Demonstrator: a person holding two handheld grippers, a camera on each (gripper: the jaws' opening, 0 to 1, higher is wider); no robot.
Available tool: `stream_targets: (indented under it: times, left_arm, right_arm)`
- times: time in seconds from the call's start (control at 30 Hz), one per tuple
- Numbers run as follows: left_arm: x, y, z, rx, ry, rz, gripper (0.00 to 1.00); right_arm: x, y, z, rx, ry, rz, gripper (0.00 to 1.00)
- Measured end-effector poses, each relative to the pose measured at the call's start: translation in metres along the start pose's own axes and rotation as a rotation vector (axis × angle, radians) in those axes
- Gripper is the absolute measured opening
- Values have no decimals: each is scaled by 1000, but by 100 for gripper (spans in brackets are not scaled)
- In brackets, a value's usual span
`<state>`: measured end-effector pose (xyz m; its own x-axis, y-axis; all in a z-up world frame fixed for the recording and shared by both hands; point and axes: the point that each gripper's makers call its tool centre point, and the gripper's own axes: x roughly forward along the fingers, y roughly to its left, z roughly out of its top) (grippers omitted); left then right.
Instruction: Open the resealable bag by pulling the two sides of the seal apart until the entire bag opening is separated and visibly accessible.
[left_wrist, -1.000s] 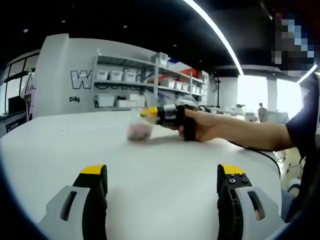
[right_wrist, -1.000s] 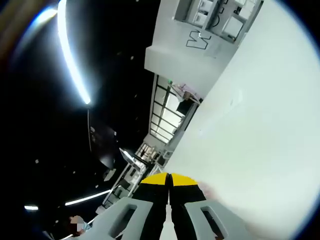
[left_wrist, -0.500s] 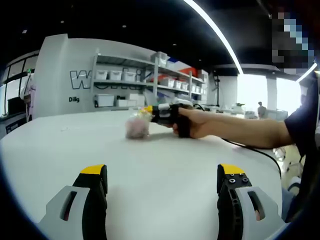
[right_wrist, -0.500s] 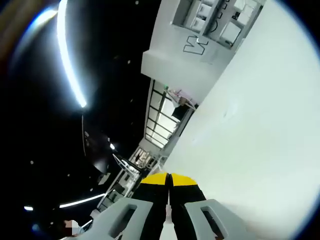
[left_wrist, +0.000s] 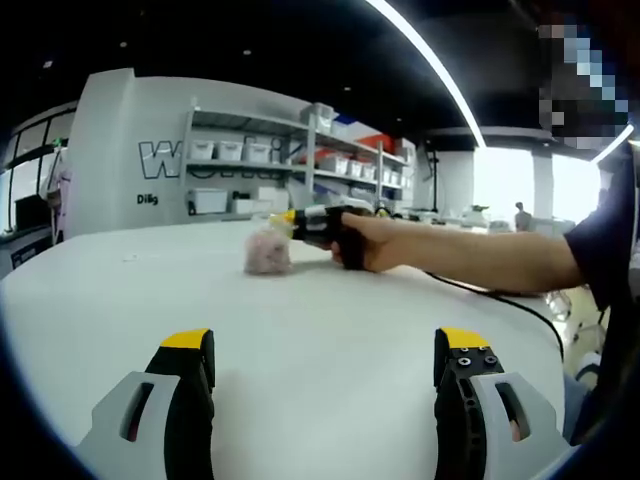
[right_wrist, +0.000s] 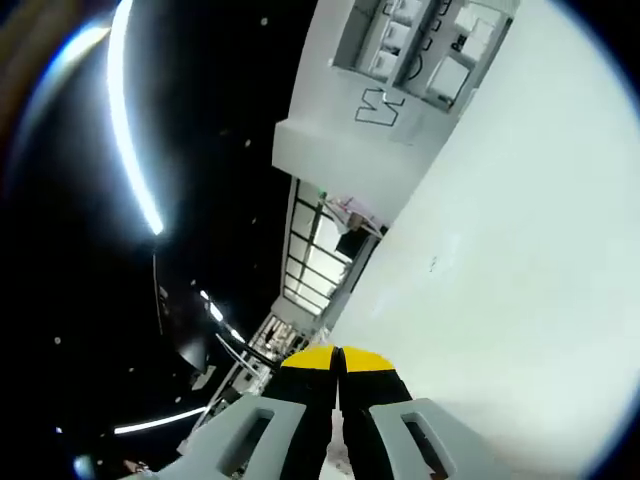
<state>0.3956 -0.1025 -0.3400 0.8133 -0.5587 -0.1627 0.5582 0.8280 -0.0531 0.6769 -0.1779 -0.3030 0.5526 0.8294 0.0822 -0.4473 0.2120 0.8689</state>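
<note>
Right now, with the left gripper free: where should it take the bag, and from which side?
Probably the top seal lip of the bag, on the face turned toward the left gripper, coming across the table. The right gripper appears shut on the bag's upper right edge, and the bag stands upright, its pinkish contents low.

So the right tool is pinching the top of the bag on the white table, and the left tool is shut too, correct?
Not quite: the left tool is open, its jaws wide apart over the white table, as the left gripper view shows. The right tool does pinch the bag.
</note>
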Motion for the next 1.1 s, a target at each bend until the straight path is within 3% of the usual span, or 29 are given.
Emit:
stream_targets:
  times: [0.1, 0.27, 0.8, 1.1]
  left_arm:
    - [0, 0, 0, 0, -1, 0, 90]
    - [0, 1, 0, -1, -1, 1, 90]
    - [1, 0, 0, 1, 1, -5, 90]
    - [1, 0, 0, 3, -1, -5, 90]
  right_arm:
    - [2, 0, 8, 76, -32, 14, 0]
    - [0, -1, 8, 83, -42, 12, 0]
    - [4, -9, 32, 140, -110, -4, 0]
    - [6, -10, 40, 121, -138, -22, 0]
